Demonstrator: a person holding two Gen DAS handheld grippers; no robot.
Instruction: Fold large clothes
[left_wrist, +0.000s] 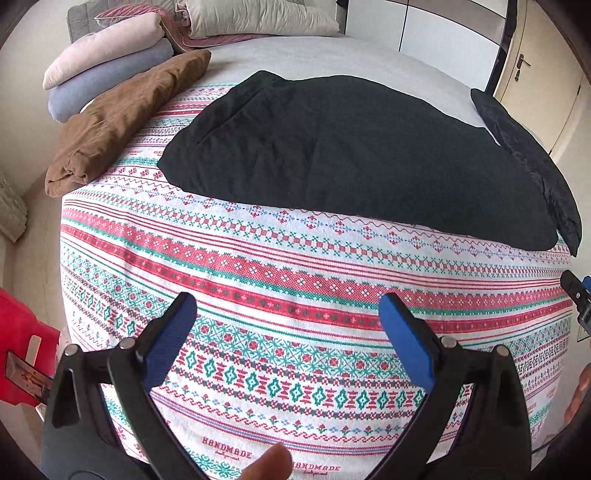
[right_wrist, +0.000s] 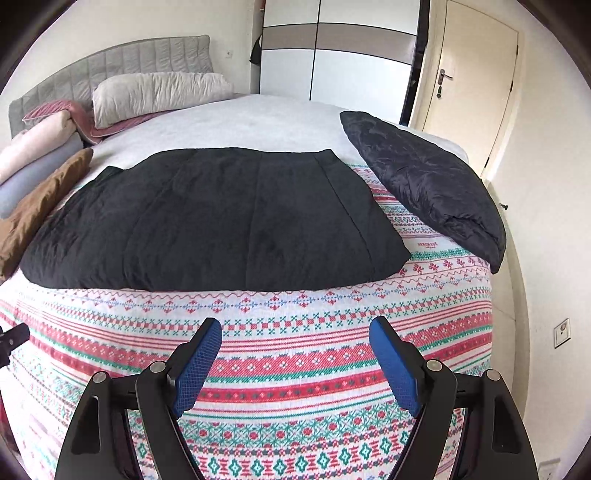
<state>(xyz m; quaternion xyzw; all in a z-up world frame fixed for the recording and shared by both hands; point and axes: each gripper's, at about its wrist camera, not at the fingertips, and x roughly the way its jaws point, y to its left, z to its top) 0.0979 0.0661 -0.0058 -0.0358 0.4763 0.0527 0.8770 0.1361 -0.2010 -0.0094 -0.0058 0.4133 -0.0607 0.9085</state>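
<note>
Blue-padded fingers of the left hand-held gripper (left_wrist: 288, 314) are spread wide and hold nothing; they hover over the patterned bedspread (left_wrist: 295, 288). Right hand-held gripper (right_wrist: 295, 336): same condition, fingers spread, nothing between the pads, also above the bedspread near the foot of the bed.

Bedspread: white ground with red and teal bands, "HANDMADE" printed close under the left hand-held gripper.

Straight ahead of both hand-held grippers, beyond the fingertips and not touching them: the black garment (right_wrist: 221, 218), lying flat on the bedspread in a roughly rectangular shape. Its near edge runs across just ahead of the fingertips; its far edge reaches the plain grey sheet (right_wrist: 258, 118).

Ahead and to the right of the right hand-held gripper: a dark quilted jacket (right_wrist: 428, 181), bundled, at the right edge of the bed, apart from the black garment.

Ahead and to the left of the left hand-held gripper: a brown folded garment (left_wrist: 125, 118) along the left bed edge. Beyond it, a pale pink roll stacked on a grey-blue roll (left_wrist: 107, 70).

Farthest ahead: a cream pillow (right_wrist: 159, 92) against the grey padded headboard (right_wrist: 110, 70). Past the bed to the right, a wardrobe (right_wrist: 340, 55) and a cream door (right_wrist: 476, 85).
</note>
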